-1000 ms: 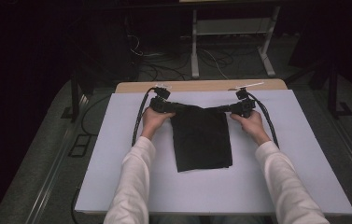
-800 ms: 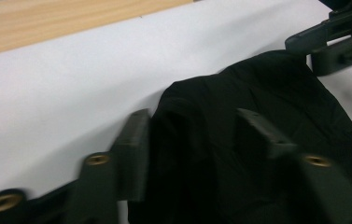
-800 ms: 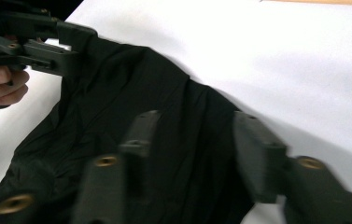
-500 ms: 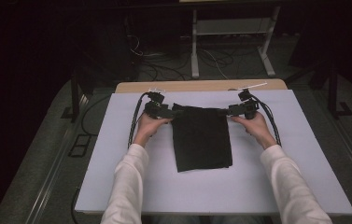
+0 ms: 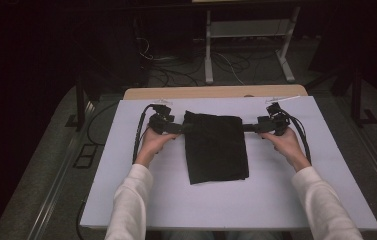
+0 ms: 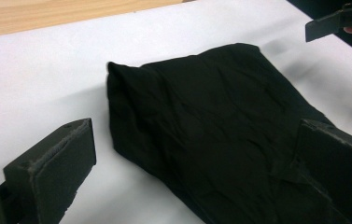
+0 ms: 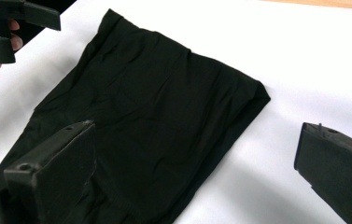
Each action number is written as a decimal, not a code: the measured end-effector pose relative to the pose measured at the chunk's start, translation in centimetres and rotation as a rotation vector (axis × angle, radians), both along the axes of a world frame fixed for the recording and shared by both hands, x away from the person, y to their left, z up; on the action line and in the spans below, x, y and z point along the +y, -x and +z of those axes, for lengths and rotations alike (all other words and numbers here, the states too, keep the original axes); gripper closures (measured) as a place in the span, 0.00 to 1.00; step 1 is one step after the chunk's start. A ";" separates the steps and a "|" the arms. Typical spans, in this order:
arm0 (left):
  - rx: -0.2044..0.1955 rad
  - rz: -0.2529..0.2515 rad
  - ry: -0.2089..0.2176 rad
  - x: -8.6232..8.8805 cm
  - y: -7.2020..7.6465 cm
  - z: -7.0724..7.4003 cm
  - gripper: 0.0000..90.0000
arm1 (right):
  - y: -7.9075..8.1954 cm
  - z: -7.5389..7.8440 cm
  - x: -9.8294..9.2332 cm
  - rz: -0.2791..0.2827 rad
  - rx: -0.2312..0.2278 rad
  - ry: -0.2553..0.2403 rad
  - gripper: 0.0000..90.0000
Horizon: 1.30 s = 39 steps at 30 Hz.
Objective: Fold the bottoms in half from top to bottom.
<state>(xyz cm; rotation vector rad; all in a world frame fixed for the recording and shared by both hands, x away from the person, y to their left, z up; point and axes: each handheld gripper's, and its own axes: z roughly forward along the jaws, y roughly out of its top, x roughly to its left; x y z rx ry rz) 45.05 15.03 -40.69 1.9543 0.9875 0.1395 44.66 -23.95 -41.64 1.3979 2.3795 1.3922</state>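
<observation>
A black cloth [image 5: 216, 147], folded into a rectangle, lies flat in the middle of the white board [image 5: 226, 205]. My left gripper [image 5: 180, 128] is at the cloth's far left corner and my right gripper [image 5: 251, 127] at its far right corner. Both point inward. Their jaws have just been opening and now stand wide. In the left gripper view the left gripper [image 6: 196, 135] straddles the cloth [image 6: 220, 126] without pressing it. The right gripper [image 7: 196, 137] likewise spans the cloth [image 7: 164, 107] loosely. Across the cloth, each gripper view also shows the other gripper.
A strip of wooden tabletop [image 5: 216, 92] shows beyond the board's far edge. Behind it a white metal stand [image 5: 246, 45] and loose cables [image 5: 161, 57] are on the dark floor. Bare board lies on either side of the cloth and in front of it.
Both grippers have opened and let go of the cloth's far corners. The hands have drawn apart, each outward from the cloth. The cloth lies still.
</observation>
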 end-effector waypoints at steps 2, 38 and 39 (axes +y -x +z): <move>-0.007 -0.006 0.001 0.0 0.4 0.1 0.00 | 0.4 0.1 -0.2 0.002 -0.004 -0.010 0.00; -0.069 -0.024 0.049 2.1 6.5 0.9 0.00 | 7.3 0.6 -1.2 0.045 -0.071 -0.021 0.00; -0.069 -0.027 0.049 2.1 6.7 0.9 0.00 | 7.4 0.6 -1.2 0.044 -0.073 -0.024 0.00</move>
